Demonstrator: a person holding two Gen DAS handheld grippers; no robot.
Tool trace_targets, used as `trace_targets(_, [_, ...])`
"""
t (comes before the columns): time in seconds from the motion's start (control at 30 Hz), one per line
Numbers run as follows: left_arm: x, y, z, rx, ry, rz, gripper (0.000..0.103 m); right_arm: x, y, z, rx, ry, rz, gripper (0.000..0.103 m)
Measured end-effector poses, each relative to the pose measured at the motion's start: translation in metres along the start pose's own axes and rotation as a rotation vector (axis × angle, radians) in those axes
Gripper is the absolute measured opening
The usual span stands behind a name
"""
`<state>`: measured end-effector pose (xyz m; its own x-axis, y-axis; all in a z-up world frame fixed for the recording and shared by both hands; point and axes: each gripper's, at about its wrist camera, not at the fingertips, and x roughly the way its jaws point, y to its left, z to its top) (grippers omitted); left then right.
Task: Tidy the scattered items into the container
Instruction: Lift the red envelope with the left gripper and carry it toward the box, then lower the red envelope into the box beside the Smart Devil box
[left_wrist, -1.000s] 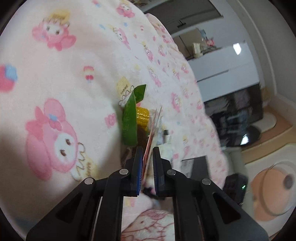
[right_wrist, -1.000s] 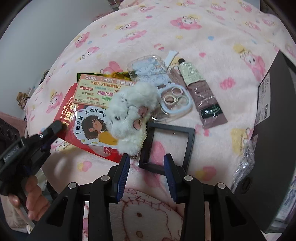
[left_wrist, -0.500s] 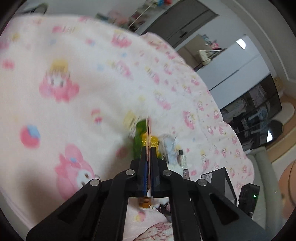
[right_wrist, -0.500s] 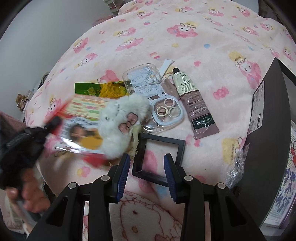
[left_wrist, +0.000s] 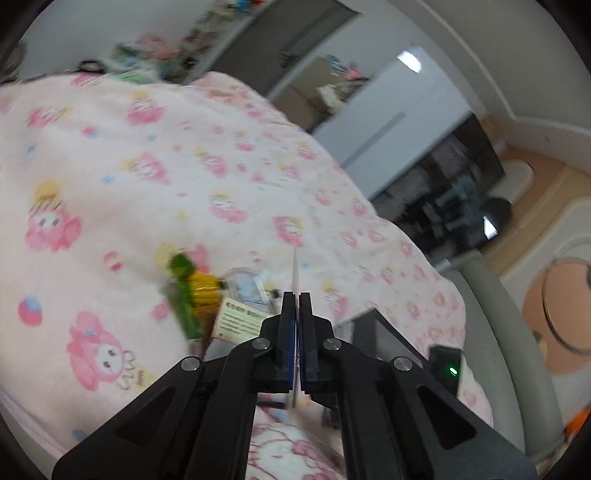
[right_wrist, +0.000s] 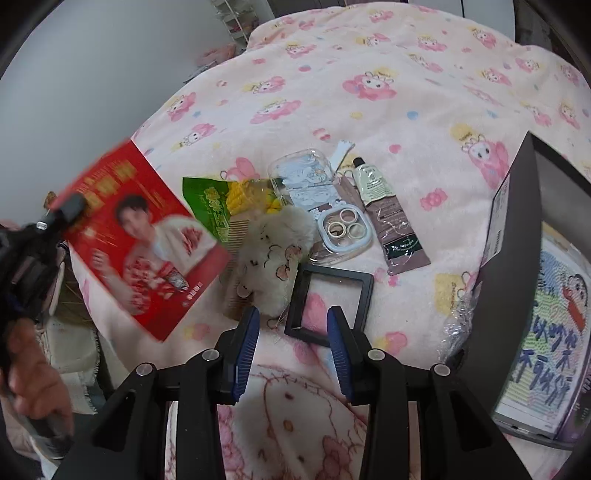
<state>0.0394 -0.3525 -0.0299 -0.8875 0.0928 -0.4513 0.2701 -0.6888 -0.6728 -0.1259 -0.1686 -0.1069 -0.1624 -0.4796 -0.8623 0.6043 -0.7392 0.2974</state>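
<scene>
While the dark box (right_wrist: 517, 258) is cut off at right, its contents hidden, the left hand-held gripper (left_wrist: 296, 295) clamps a red card (right_wrist: 140, 240) at left; the right hand-held gripper (right_wrist: 291, 325) gapes narrowly, empty, low centre.

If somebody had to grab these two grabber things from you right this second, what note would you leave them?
Left gripper: shut on a red card, lifted clear of the blanket.
Right gripper: open, empty, hovering over the black frame.
On the blanket: plush toy, green snack packet, clear phone case, ring case, hand cream tube.
Dark box stands at the right.
Done: only the card picked up. Left: box it, then everything else.
</scene>
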Motion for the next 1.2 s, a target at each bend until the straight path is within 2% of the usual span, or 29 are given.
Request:
trace_targets(0.07, [0.001,-0.026,0.003,0.076,0.028,-0.026,0.0,-0.008,-0.002,0.001,0.006,-0.021,0.01,0.034])
trace_targets(0.2, [0.013,-0.053,-0.003,0.108,0.093,-0.074,0.0,-0.026,-0.013,-0.003,0.023,-0.062,-0.076,0.034])
trace_targets(0.37, [0.038,-0.067,-0.031,0.108,0.212,-0.145,0.0,-0.063,-0.044,-0.02,0.08,-0.125,-0.03,0.037])
trace_targets(0.43, [0.045,-0.08,-0.043,0.134,0.261,-0.189,0.0,-0.077,-0.058,-0.024,0.096,-0.153,0.031,0.043])
trace_targets(0.5, [0.049,-0.095,-0.053,0.136,0.301,-0.265,0.0,-0.089,-0.07,-0.028,0.1,-0.158,0.092,0.048])
trace_targets(0.7, [0.073,-0.154,-0.082,0.222,0.407,-0.36,0.0,-0.134,-0.09,-0.059,-0.016,-0.182,0.035,0.052])
trace_targets(0.87, [0.11,-0.201,-0.099,0.253,0.463,-0.429,0.0,-0.165,-0.132,-0.067,-0.02,-0.204,-0.012,0.056])
trace_targets(0.97, [0.14,-0.233,-0.111,0.278,0.533,-0.492,0.001,-0.181,-0.164,-0.07,0.01,-0.216,-0.003,0.056])
trace_targets(1.1, [0.172,-0.273,-0.125,0.363,0.589,-0.511,0.001,-0.2,-0.199,-0.075,0.023,-0.247,-0.066,0.057])
trace_targets(1.2, [0.19,-0.293,-0.135,0.408,0.605,-0.509,0.001,-0.204,-0.221,-0.075,0.023,-0.252,-0.06,0.065])
